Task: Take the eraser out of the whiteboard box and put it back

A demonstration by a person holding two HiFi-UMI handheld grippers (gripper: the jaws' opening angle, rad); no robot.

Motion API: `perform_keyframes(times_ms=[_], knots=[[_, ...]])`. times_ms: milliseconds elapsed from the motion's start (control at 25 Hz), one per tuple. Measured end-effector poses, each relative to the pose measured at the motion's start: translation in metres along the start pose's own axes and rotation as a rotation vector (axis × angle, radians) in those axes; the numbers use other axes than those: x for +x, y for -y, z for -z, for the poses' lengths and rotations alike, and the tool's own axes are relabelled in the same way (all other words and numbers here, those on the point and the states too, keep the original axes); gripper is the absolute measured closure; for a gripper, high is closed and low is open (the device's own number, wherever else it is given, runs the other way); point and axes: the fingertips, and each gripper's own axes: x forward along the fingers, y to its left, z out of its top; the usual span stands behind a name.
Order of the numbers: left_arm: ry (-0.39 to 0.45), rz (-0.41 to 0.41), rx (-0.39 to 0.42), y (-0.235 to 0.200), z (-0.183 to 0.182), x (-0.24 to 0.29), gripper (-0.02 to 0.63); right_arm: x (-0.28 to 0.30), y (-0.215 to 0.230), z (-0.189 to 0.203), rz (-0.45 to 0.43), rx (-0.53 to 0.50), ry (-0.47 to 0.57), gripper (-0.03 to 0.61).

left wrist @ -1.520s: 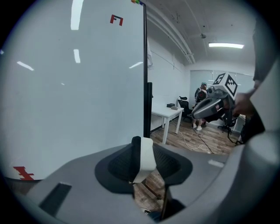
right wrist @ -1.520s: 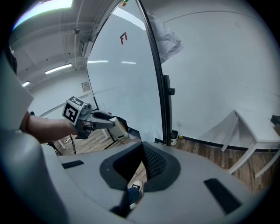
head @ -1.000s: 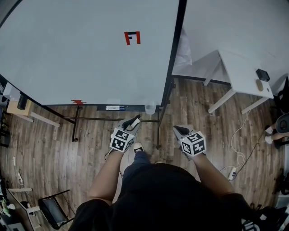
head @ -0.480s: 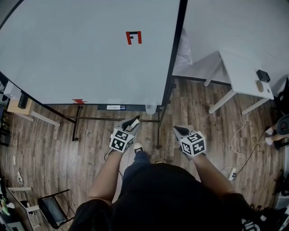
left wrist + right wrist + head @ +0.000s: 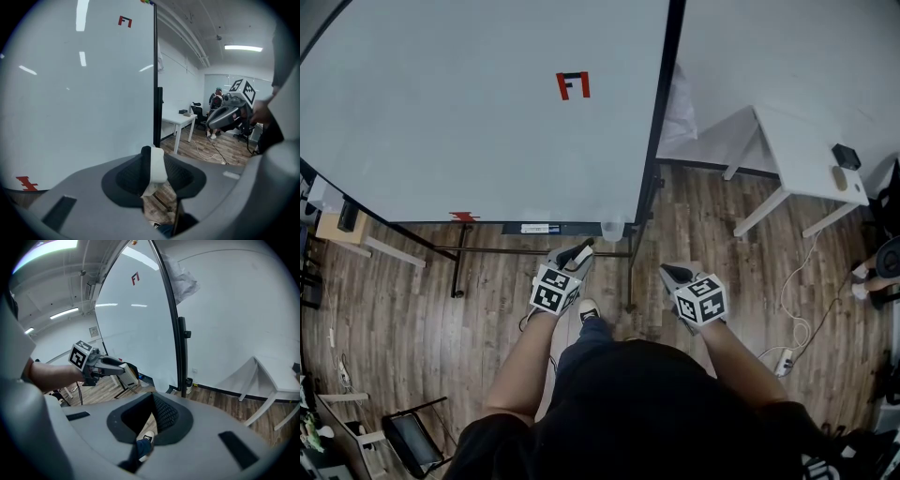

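Note:
My left gripper (image 5: 580,250) is shut on the eraser (image 5: 157,168), a white block with a black strip that stands upright between the pads. The right gripper view shows the same block at that gripper's tip (image 5: 127,374). Ahead stands the big whiteboard (image 5: 478,122); a narrow tray (image 5: 534,226) and a small clear box (image 5: 612,226) hang along its bottom edge. The eraser is held just short of that box, not touching it. My right gripper (image 5: 667,273) hangs to the right of the board's black post (image 5: 649,187), shut and empty (image 5: 151,400).
A red-and-black mark (image 5: 574,84) sits high on the board and a red one (image 5: 463,216) near its bottom edge. A white table (image 5: 802,150) stands at the right, a power strip with cable (image 5: 784,360) lies on the wood floor, and a chair (image 5: 408,436) is behind at the left.

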Motion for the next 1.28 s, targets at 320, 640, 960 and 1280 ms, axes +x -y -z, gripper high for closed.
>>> perform_keyframes(times_ms=[320, 640, 960, 1280], knots=[[0.026, 0.025, -0.014, -0.006, -0.025, 0.013, 0.466, 0.004, 0.011, -0.003, 0.006, 0.019, -0.003, 0.583], [0.059, 0.052, -0.013, -0.011, -0.053, 0.032, 0.466, 0.011, 0.023, -0.007, 0.011, 0.037, 0.000, 0.583], [0.061, 0.082, -0.012, -0.021, -0.071, 0.058, 0.467, 0.021, 0.040, -0.015, 0.024, 0.053, -0.001, 0.583], [0.057, 0.116, -0.001, -0.026, -0.078, 0.083, 0.467, 0.029, 0.057, -0.017, 0.044, 0.075, -0.004, 0.583]])
